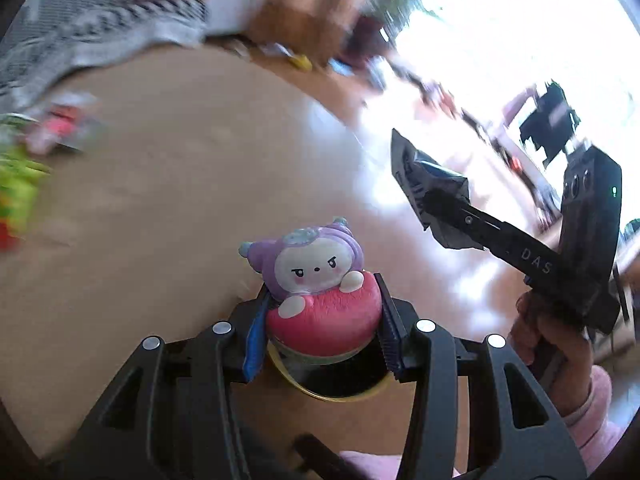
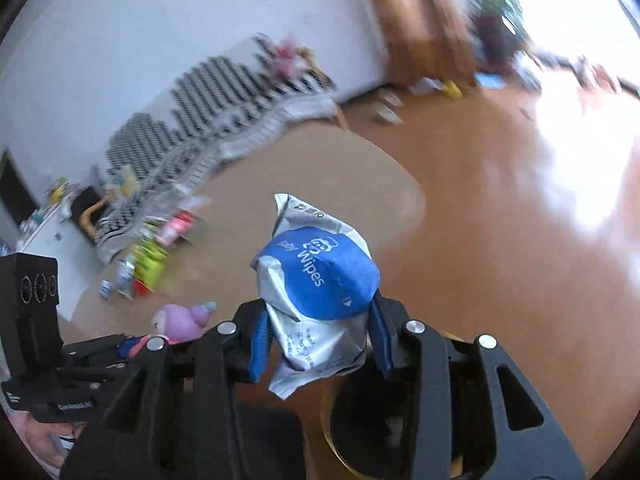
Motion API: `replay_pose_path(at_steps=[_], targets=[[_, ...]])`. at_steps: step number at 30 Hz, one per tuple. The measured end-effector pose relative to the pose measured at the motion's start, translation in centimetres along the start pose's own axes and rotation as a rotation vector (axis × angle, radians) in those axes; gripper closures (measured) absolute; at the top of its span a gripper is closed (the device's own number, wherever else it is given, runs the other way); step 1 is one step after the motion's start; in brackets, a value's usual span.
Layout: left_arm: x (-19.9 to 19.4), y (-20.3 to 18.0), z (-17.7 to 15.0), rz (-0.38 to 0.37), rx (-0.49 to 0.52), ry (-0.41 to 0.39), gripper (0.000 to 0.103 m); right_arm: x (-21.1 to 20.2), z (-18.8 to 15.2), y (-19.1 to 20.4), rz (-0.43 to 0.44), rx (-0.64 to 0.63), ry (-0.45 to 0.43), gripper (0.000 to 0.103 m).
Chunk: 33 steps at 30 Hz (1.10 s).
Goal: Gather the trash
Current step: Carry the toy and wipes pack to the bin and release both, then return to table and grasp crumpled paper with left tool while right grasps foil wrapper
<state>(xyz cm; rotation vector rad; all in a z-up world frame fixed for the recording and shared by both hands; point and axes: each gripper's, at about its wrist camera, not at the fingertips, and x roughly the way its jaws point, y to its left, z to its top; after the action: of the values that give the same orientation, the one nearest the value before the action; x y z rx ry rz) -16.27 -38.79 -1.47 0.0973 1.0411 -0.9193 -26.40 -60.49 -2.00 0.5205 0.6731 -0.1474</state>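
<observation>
My left gripper (image 1: 324, 314) is shut on a squishy toy (image 1: 316, 280), a purple-hooded figure on a pink base. It hangs just above a dark bin with a yellow rim (image 1: 288, 376). My right gripper (image 2: 320, 332) is shut on a crumpled silver and blue baby wipes packet (image 2: 316, 280), also over the bin rim (image 2: 332, 436). In the left wrist view the right gripper (image 1: 440, 208) shows at the right with the packet (image 1: 424, 176). The right wrist view has the left gripper (image 2: 120, 350) at lower left with the toy (image 2: 180, 322).
A pile of green, red and silver wrappers (image 2: 148, 256) lies at the far left of the tan round mat (image 2: 320, 168). A sofa with a black-and-white cover (image 2: 200, 136) stands behind it. Shiny wooden floor (image 2: 500, 200) spreads to the right. A pink sleeve (image 1: 592, 412) holds the right gripper.
</observation>
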Motion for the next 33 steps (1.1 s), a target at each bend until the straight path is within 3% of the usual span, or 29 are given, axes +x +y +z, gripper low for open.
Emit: replay_pose_path(at_steps=[5, 12, 14, 15, 16, 17, 18, 22, 25, 28, 33], targets=[[5.8, -3.0, -1.7, -0.024, 0.038, 0.144, 0.057, 0.5, -5.0, -7.3, -0.040, 0.148, 0.112, 0.063], [8.7, -3.0, -2.3, -0.004, 0.053, 0.220, 0.057, 2.9, -7.9, -9.2, -0.007, 0.200, 0.204, 0.063], [9.1, -3.6, -2.5, 0.015, 0.072, 0.225, 0.051, 3.2, -8.0, -9.0, -0.004, 0.205, 0.215, 0.058], [9.4, -3.6, -2.5, 0.033, 0.085, 0.230, 0.043, 3.5, -7.6, -9.0, -0.001, 0.217, 0.215, 0.042], [9.6, -3.6, -2.3, 0.038, 0.089, 0.232, 0.019, 3.4, -7.4, -9.2, 0.004, 0.237, 0.210, 0.029], [9.5, -3.5, -2.2, 0.038, 0.091, 0.227, 0.008, 3.2, -7.1, -9.4, -0.007, 0.255, 0.194, 0.009], [9.2, -3.5, -2.2, 0.038, 0.094, 0.212, 0.006, 3.2, -6.6, -9.5, -0.017, 0.263, 0.177, 0.006], [7.2, -2.8, -1.4, 0.014, 0.089, 0.154, 0.006, 2.2, -5.4, -10.1, -0.097, 0.287, 0.116, 0.006], [3.5, -1.4, 0.6, 0.016, 0.067, 0.051, 0.006, 1.6, -4.7, -9.9, -0.170, 0.252, 0.091, 0.006], [-1.3, 1.9, 2.4, 0.074, 0.029, -0.068, 0.006, 1.5, -4.1, -8.7, -0.200, 0.211, 0.061, 0.006], [-7.4, 9.3, 2.3, 0.234, -0.080, -0.169, 0.006, 3.0, -2.9, -5.5, -0.185, 0.145, 0.058, 0.006]])
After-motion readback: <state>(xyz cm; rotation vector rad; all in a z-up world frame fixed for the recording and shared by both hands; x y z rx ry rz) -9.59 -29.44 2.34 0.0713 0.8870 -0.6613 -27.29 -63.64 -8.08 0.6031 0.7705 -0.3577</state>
